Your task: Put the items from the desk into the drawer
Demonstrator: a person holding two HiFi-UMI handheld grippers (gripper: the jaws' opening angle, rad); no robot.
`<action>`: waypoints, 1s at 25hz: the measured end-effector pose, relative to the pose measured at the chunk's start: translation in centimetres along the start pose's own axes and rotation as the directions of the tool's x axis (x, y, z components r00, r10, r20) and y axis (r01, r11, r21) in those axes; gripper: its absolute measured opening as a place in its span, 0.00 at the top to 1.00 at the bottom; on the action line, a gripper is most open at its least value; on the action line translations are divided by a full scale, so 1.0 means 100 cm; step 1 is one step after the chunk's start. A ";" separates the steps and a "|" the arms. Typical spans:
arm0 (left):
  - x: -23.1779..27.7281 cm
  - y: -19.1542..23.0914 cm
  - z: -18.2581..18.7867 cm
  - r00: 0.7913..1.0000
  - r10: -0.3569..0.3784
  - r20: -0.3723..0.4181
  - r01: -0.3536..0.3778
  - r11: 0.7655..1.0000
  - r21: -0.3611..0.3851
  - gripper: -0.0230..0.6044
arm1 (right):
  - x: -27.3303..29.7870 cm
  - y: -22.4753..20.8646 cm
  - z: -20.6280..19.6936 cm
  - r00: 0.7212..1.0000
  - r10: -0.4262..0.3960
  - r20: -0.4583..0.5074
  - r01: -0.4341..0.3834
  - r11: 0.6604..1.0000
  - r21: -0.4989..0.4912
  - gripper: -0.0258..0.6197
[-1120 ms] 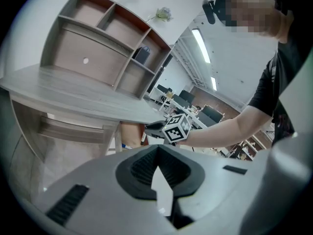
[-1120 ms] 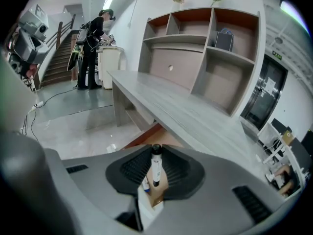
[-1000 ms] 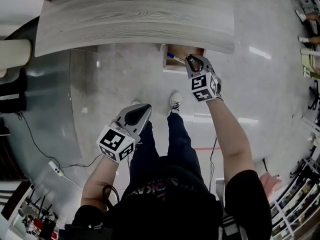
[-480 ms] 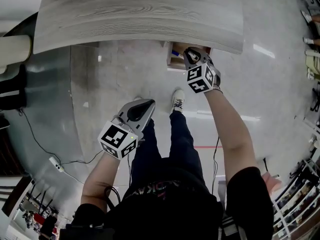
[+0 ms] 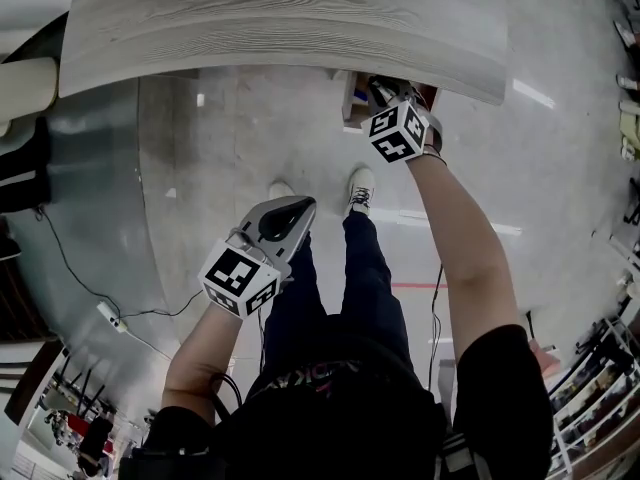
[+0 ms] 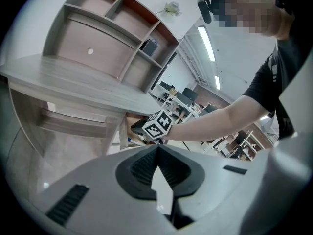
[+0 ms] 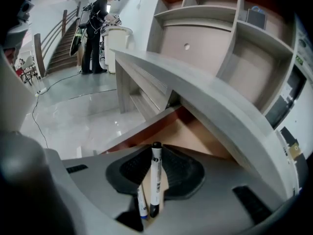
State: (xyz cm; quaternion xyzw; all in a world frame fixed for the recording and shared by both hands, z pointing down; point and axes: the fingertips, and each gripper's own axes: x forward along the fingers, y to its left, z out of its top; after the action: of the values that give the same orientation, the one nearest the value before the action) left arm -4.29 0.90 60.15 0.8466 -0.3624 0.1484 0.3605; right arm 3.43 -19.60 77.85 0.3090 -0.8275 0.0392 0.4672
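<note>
An open wooden drawer sticks out under the grey wood-grain desk. My right gripper reaches down into it, below its marker cube. In the right gripper view the right gripper is shut on a white marker with a black cap, over the drawer's tan inside. A second pen with a blue end shows low in the gap; whether it is held I cannot tell. My left gripper hangs over the floor, shut and empty.
A shelf unit with open compartments stands behind the desk. The wearer's legs and white shoes are below the drawer. A cable and plug lie on the floor at left. Another person stands by stairs.
My right gripper has moved down and farther into the drawer under the desk edge, still with the marker. The left gripper has stayed where it was.
</note>
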 end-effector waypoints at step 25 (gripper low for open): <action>0.005 0.000 -0.018 1.000 -0.009 -0.014 0.008 0.999 -0.036 0.95 | 0.014 0.005 -0.013 0.997 0.068 -0.040 -0.070 0.996 -0.057 0.81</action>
State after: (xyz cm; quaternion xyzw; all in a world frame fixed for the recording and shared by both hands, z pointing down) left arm -3.95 1.94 61.64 0.8404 -0.3588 0.1463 0.3789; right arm 3.57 -19.39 79.84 0.2655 -0.8295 0.0370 0.4901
